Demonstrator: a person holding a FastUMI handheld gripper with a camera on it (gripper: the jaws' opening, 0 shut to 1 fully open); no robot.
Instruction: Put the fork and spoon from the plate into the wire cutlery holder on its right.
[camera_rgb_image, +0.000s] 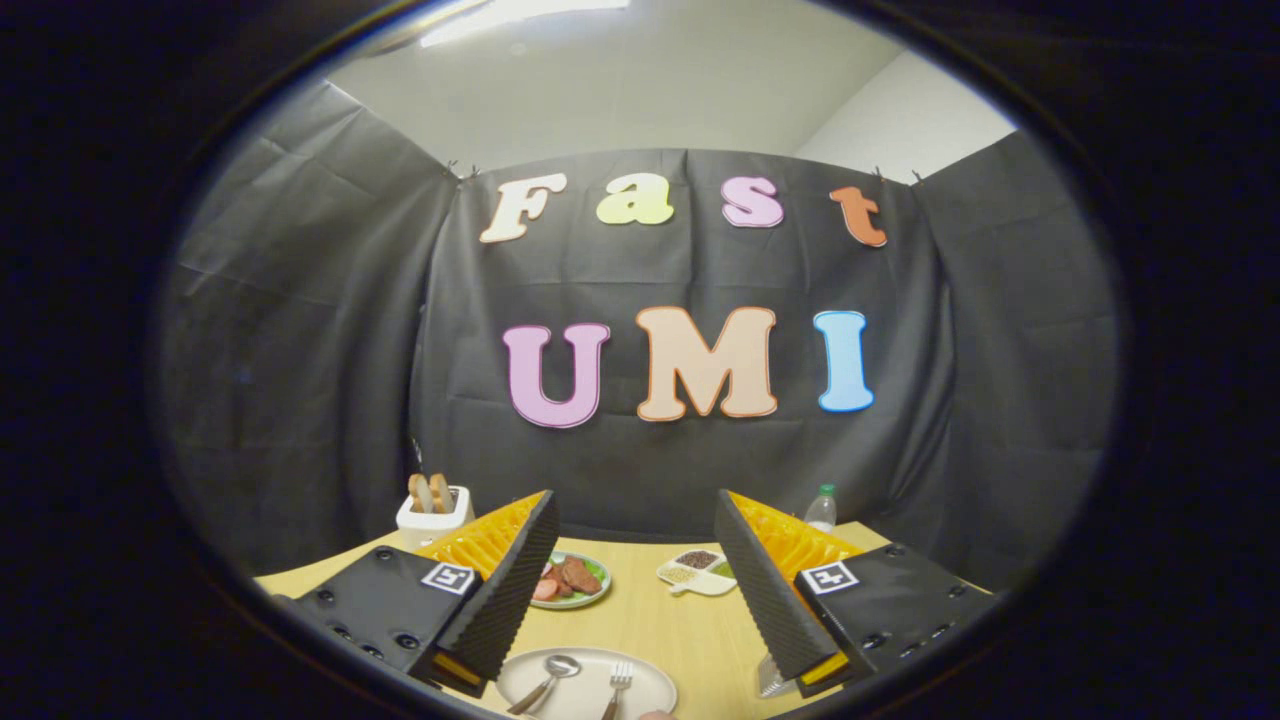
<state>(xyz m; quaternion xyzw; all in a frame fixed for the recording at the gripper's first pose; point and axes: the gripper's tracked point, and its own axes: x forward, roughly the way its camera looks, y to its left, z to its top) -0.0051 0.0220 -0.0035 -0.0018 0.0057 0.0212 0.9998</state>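
A pale plate (655, 678) lies on the wooden table, low between the bases of my fingers. On it rest a spoon (556, 668) with a brown handle on the left and a fork (619, 680) on the right, both pointing away from me. To the plate's right, a bit of the wire cutlery holder (771, 683) peeks out from behind my right finger. My gripper (635, 505) hangs above the table, open wide, with nothing between its fingers.
Beyond the plate stand a green-rimmed dish of sliced meat (572, 580) and a small divided dish of grains (697, 572). A white toaster with bread (433, 510) is at the back left, a clear bottle (821, 510) at the back right. Black cloth walls close in the table.
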